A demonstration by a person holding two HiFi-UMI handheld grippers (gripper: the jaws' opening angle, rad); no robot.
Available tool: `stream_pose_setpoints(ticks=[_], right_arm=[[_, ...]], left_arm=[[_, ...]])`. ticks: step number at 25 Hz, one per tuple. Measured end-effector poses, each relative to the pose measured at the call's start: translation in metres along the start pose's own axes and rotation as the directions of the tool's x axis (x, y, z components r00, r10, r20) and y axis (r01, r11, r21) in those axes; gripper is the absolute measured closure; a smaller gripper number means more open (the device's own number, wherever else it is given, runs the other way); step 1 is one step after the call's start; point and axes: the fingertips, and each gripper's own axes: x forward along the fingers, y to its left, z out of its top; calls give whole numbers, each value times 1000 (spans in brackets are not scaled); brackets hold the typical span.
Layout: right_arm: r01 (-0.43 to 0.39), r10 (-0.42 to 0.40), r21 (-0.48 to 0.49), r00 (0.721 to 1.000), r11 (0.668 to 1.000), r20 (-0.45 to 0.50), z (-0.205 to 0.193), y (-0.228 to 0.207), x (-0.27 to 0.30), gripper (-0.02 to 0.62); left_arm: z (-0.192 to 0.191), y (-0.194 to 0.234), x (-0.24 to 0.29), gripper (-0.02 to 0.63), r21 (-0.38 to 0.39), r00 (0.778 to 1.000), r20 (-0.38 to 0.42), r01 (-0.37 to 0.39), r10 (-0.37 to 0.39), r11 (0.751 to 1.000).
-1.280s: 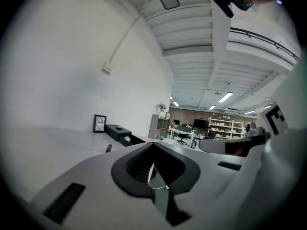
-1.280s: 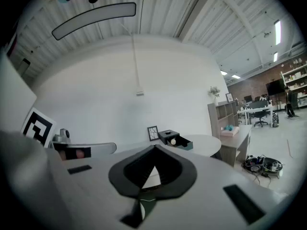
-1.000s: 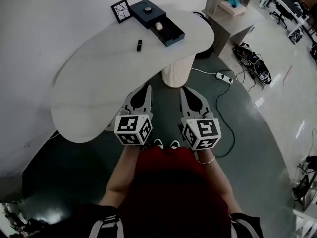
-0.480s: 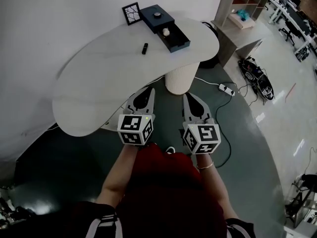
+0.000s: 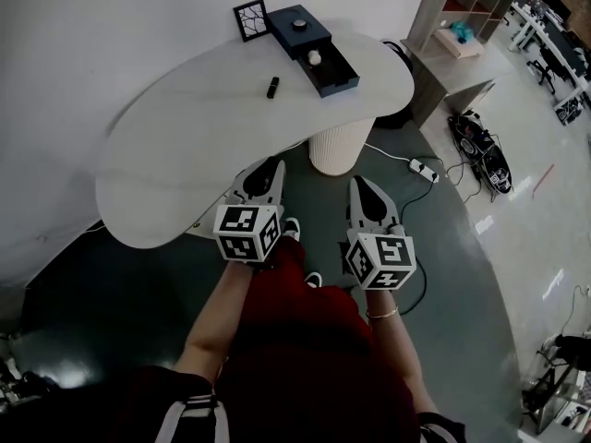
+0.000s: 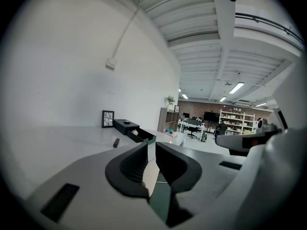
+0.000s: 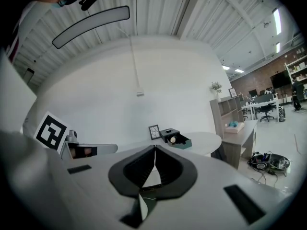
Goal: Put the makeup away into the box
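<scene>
Hovering just off the white table's (image 5: 175,155) near edge: left gripper (image 5: 269,167), jaws all but touching, holding nothing; right gripper (image 5: 361,188), jaws meeting, holding nothing. Dark makeup tube (image 5: 272,87) is lying on the tabletop, at 7 o'clock from the box (image 5: 284,28), whose drawer is standing open.

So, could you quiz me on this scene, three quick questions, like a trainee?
1. True or false: the drawer of the box stands open.
2. Where does the small black makeup item lie? A) on the table, near the box B) in the drawer C) in a gripper
3. What do the left gripper and the right gripper hold between their fingers?
Key: 1 true; 2 A; 3 nothing, both shut and empty.
</scene>
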Motion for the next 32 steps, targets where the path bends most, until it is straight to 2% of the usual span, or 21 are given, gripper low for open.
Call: stream_pose_setpoints(ticks=[19, 32], right_arm=[[-26, 27, 19, 999, 999, -36, 8, -23, 97, 580], [-54, 57, 35, 994, 998, -93, 13, -25, 185, 580]], left_arm=[[-2, 56, 96, 469, 28, 996, -79, -45, 47, 999], [-13, 119, 165, 448, -4, 984, -158, -81, 79, 997]])
